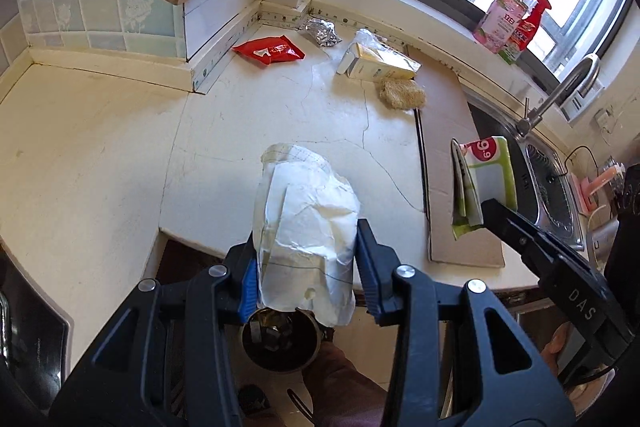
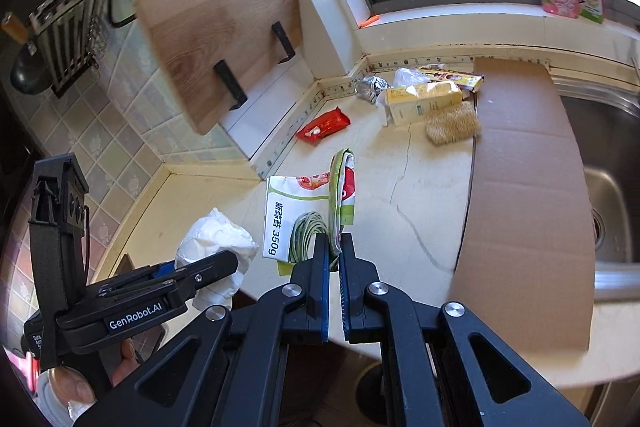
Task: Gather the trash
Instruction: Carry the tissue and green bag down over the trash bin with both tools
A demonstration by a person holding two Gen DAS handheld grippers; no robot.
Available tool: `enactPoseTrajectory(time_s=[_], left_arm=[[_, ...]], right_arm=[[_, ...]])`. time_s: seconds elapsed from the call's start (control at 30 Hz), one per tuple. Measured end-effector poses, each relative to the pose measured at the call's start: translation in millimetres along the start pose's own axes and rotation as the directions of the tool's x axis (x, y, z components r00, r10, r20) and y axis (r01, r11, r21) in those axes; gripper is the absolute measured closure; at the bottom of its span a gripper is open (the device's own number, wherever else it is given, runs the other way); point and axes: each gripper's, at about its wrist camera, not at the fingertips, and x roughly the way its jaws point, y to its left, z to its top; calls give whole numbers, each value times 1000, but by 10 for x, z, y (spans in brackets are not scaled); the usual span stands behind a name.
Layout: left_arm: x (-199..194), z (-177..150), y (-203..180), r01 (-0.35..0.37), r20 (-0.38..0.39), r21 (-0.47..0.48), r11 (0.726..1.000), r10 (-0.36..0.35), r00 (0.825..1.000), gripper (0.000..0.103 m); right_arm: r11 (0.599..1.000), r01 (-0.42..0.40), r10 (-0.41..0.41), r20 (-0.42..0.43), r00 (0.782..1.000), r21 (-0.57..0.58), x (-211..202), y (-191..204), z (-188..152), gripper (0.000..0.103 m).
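My left gripper (image 1: 306,255) is shut on a crumpled white paper wad (image 1: 308,219), held above the counter's front edge over a dark round bin opening (image 1: 280,339). The wad also shows in the right wrist view (image 2: 216,243). My right gripper (image 2: 334,247) is shut on a green-and-white food bag (image 2: 304,215), lifted off the counter; this bag appears in the left wrist view (image 1: 484,179). On the counter lie a red wrapper (image 1: 268,51), crumpled foil (image 1: 322,31), a yellow carton (image 1: 376,61) and a clear plastic bag (image 2: 410,77).
A loofah scrubber (image 1: 402,93) lies by a flat cardboard sheet (image 2: 524,167) that covers part of the steel sink (image 2: 608,187). A faucet (image 1: 560,91) and detergent bottles (image 1: 508,21) stand at the window. A wooden cutting board (image 2: 224,31) hangs on the tiled wall.
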Motion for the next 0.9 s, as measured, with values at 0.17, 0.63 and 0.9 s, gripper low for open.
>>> enactPoseTrajectory(time_s=[0.17, 0.63, 0.9], left_arm=[[-263, -418, 138, 37, -9, 34, 999, -36, 999, 65], [-171, -1441, 372, 72, -161, 85, 994, -57, 985, 65], [255, -1878, 461, 65, -272, 64, 996, -45, 961, 65]], right_arm=[[999, 47, -47, 3, 999, -10, -298, 377, -550, 98], [992, 121, -127, -154, 980, -43, -478, 967, -1997, 99], [988, 153, -149, -285, 947, -9, -207, 772, -2508, 99]])
